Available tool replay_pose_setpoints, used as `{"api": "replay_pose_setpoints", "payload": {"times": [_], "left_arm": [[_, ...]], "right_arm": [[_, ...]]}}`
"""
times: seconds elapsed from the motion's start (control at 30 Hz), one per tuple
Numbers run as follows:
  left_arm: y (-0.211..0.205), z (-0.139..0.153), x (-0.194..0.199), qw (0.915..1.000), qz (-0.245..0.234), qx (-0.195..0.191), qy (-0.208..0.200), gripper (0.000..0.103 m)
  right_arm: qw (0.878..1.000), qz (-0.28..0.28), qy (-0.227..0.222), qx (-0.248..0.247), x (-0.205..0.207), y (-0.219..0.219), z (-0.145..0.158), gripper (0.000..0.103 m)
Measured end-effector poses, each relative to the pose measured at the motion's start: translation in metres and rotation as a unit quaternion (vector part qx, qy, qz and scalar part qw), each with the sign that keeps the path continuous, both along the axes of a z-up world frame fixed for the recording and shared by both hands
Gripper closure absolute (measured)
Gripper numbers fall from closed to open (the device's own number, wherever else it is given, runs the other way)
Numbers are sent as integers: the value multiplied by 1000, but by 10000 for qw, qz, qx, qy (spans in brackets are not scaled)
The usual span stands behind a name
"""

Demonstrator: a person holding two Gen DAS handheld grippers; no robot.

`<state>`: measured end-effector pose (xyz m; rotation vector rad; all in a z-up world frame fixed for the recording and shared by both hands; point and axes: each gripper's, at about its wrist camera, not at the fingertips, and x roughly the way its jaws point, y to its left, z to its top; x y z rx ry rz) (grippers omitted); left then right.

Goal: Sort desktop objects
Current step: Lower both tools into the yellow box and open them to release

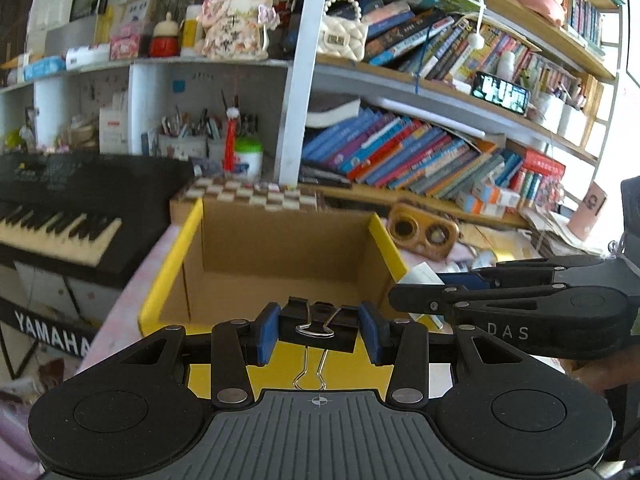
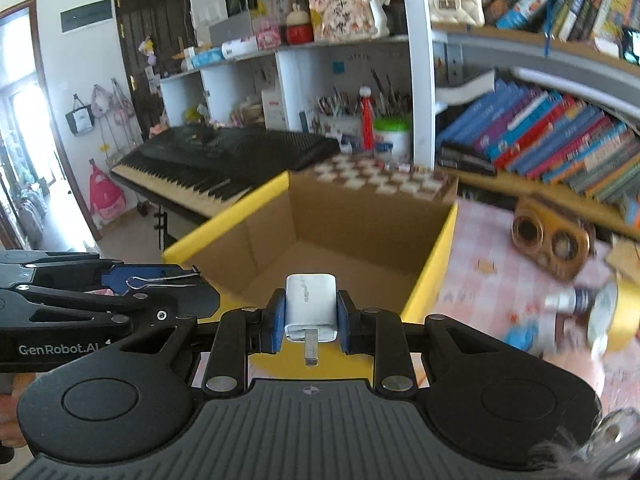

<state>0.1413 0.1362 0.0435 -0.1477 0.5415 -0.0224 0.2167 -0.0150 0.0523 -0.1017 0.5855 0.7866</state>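
Note:
My left gripper (image 1: 319,330) is shut on a black binder clip (image 1: 318,326), whose wire handles point back toward the camera. A white charger plug (image 2: 311,308) sits clamped between the blue pads of my right gripper (image 2: 311,314), its metal prong toward the camera. Both grippers hover side by side at the near rim of an open cardboard box with yellow flaps (image 1: 280,256) (image 2: 352,236); the part of its inside that shows is bare. In the left wrist view the right gripper (image 1: 416,294) shows at the right with the plug; in the right wrist view the left gripper (image 2: 192,276) shows at the left with the clip.
A black keyboard (image 1: 60,208) (image 2: 224,160) stands left of the box. Bookshelves (image 1: 420,160) rise behind it, with a checkered board (image 1: 256,194) at the box's far edge. On the pink tablecloth to the right lie a wooden holder (image 2: 550,240), a small bottle (image 2: 572,300) and a yellow tape roll (image 2: 616,316).

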Motion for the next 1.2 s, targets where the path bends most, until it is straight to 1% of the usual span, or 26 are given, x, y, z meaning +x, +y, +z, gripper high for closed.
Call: {"api": "replay_pose_setpoints", "payload": {"times": [0.1,0.23,0.37,0.43,0.63,0.73,0.83,1.0,1.03,1.07,1.13,1.17,1.2], "left_arm": [[3,2,22,9999,62,112,-7,61],[12,-2,52,9997,141,165,127,61],[20,-15,81,9986,141,325,402,61],[24,-25,96,9973,120,394,607,61],[34,-53,123,9918,171,559,1132,61],[33,-59,130,9898,137,625,1272,61],[31,-66,138,9873,106,684,1430,61],[33,-73,147,9840,110,586,1679,60],[35,-71,147,9846,137,539,1658,56],[36,-70,147,9844,179,509,1673,45],[38,-69,146,9845,269,514,1654,36],[39,-69,146,9851,237,445,1644,33],[37,-69,145,9850,228,450,1652,32]], "right_arm": [[9999,96,-88,-67,24,7,1,80],[9994,274,-26,-230,56,22,-7,80],[9957,644,-119,-657,78,45,-21,80],[9924,839,-133,-889,88,58,-31,80],[9790,1338,-31,-1541,108,82,-62,80],[9703,1601,-85,-1812,113,88,-66,80],[9584,1876,-137,-2147,119,95,-71,80],[9415,2147,-382,-2569,122,106,-78,80],[9387,2202,-404,-2620,122,107,-79,80],[9358,2266,-436,-2665,122,108,-80,80],[9295,2413,-528,-2740,121,109,-83,79],[9258,2505,-574,-2773,121,109,-84,79],[9223,2578,-649,-2804,120,110,-85,79]]}}
